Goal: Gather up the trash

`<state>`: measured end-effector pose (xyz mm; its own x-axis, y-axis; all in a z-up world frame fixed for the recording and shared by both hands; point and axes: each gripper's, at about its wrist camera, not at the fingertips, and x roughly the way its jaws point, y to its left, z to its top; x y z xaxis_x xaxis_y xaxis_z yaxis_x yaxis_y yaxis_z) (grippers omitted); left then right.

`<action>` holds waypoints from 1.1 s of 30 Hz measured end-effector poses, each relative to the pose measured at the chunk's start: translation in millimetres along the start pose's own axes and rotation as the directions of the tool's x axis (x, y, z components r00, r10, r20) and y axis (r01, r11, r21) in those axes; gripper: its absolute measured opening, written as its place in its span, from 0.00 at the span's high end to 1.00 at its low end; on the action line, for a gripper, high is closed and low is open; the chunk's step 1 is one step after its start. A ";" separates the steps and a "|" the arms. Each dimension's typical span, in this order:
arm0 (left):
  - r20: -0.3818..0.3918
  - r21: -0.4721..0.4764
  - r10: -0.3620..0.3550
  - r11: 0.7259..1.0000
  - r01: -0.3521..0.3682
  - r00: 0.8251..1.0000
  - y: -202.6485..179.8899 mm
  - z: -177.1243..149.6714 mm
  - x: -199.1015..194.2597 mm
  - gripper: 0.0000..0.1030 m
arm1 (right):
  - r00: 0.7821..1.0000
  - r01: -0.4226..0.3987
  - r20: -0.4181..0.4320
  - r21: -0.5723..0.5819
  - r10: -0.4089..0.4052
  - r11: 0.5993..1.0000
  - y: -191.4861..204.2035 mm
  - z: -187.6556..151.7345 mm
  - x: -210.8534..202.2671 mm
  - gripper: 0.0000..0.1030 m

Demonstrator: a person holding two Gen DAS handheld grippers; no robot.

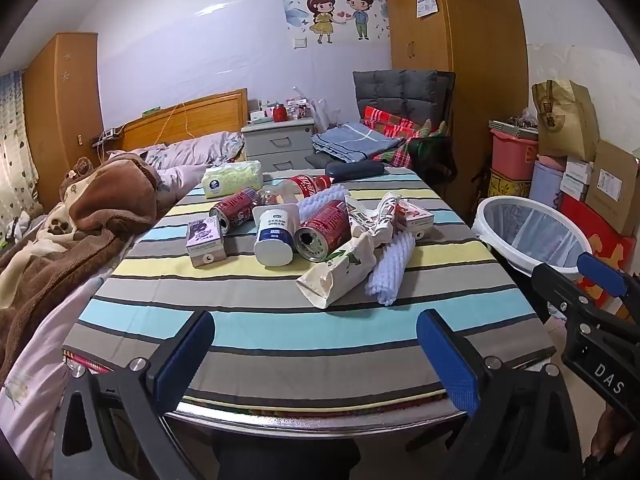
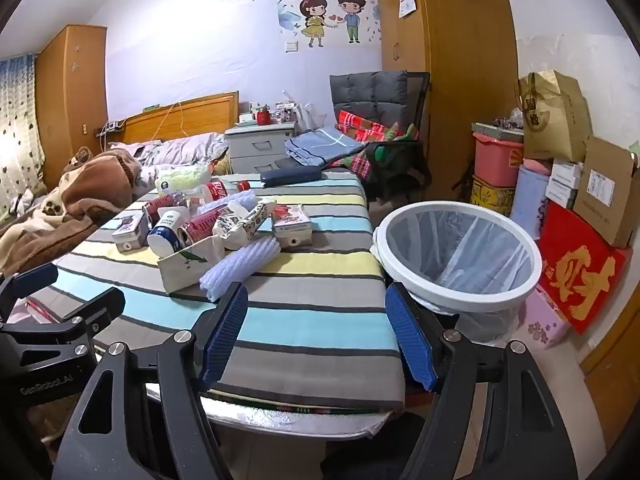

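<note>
Plastic bottle half hidden behind pile, labels too small to read. Trash heaped mid-surface, well ahead of left gripper and right gripper; both sets of fingers released, empty. Two red cans, perhaps three cartons. One lined bin beside surface, right.

Near strip of bench open; trash heaped mid-bench.

The striped bench lies bare in front of the left gripper and right gripper, both with jaws wide and empty. Farther in, cans, cartons, a paper bag and foam sleeves crowd together, touching. The bin stands open-topped just beside the bench's right edge; a bed flanks the left.
</note>
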<state>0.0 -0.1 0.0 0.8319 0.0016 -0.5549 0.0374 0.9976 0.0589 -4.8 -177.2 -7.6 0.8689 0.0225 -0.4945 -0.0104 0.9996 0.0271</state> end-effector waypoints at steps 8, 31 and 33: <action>-0.011 -0.006 0.000 1.000 0.000 1.000 1.6 0.4 8.9 0.01 | 1.000 0.014 -0.012 -0.028 -0.014 1.000 2.6 2.5 -0.1 0.29; 0.012 -0.015 0.002 1.000 -0.002 1.000 1.4 2.2 -2.4 0.01 | 1.000 0.014 0.006 -0.023 -0.014 1.000 5.1 3.1 -2.2 0.29; 0.013 -0.014 0.005 1.000 -0.004 1.000 1.2 1.8 -2.4 0.01 | 1.000 0.015 0.007 -0.023 -0.015 1.000 4.8 3.1 -2.1 0.29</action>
<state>-1.0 1.0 3.0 0.8389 0.0054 -0.5442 0.0257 0.9984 0.0495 -5.2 -172.5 -3.7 0.8724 0.0076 -0.4888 -0.0088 1.0000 -0.0003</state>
